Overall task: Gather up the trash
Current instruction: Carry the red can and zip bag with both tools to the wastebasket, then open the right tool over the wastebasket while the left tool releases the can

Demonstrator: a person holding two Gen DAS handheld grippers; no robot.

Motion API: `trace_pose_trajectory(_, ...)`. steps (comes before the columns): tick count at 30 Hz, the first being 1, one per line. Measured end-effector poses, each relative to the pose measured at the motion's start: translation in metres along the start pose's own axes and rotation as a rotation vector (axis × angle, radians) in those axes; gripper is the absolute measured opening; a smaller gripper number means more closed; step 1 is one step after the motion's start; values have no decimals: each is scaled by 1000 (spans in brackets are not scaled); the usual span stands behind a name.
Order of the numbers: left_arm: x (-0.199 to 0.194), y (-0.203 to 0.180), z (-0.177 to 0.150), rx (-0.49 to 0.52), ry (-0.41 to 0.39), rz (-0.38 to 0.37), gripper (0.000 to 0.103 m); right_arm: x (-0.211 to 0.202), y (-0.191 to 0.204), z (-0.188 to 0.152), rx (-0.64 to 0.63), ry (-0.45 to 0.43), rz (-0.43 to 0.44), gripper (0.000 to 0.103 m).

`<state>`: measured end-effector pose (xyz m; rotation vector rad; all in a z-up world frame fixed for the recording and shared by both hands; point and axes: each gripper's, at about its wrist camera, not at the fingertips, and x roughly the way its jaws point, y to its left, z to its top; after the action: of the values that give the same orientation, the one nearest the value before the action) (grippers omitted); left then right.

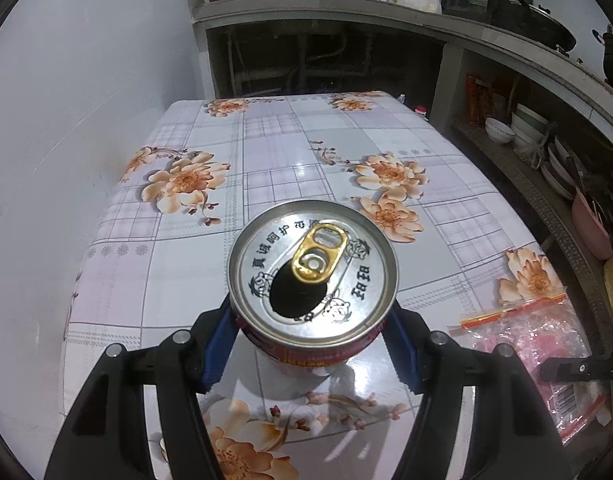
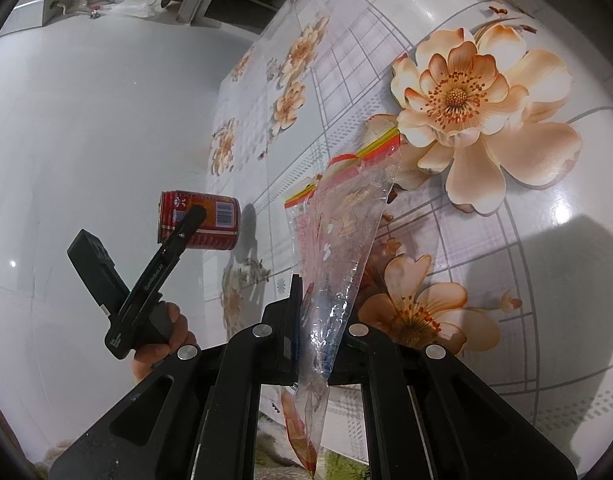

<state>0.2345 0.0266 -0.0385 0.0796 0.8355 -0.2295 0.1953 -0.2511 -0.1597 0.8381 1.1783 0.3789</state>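
Gripped nearest the left lens, the opened drink can (image 1: 312, 268) sits upright between the blue pads (image 1: 216, 344) of the left tongs (image 1: 312, 340), which are closed about its red wall just under the rim, over the flowered worktop (image 1: 266, 160). Judged empty — light, thin-walled, easily dented; a hold across the body suits it. Right of the can, the right tongs (image 2: 318, 320) stand narrow, pinching a clear zip bag (image 2: 346, 208) — limp, slippery film, best held near its sealed edge.

Shiny metal can (image 1: 312, 276), glossy tablecloth (image 1: 306, 152), clear plastic bag (image 2: 342, 232)
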Motion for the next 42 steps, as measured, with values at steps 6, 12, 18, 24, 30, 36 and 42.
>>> trace_pose_trajectory(6, -17, -9, 0, 10, -26, -54, 64, -10, 5, -6, -11, -24, 12, 5)
trace_pose_trajectory(12, -31, -44, 11, 62, -43, -171, 64, -46, -1, -24, -5, -135, 51, 5)
trace_pose_trajectory(18, -41, -96, 19, 120, -44, -290, 64, -135, -52, -48, 110, -355, 54, 5)
trace_pose_trajectory(24, -44, -153, 19, 187, -12, -400, 64, -238, -133, -104, 316, -642, -30, 5)
trace_pose_trajectory(30, -44, -212, 10, 268, 21, -491, 64, -273, -191, -151, 467, -740, -318, 5)
trace_pose_trajectory(36, -37, -254, 2, 314, 63, -553, 64, -260, -213, -117, 358, -645, -703, 5)
trace_pose_trajectory(42, -32, -277, 3, 338, 78, -570, 64, -214, -227, -35, 88, -473, -1053, 5)
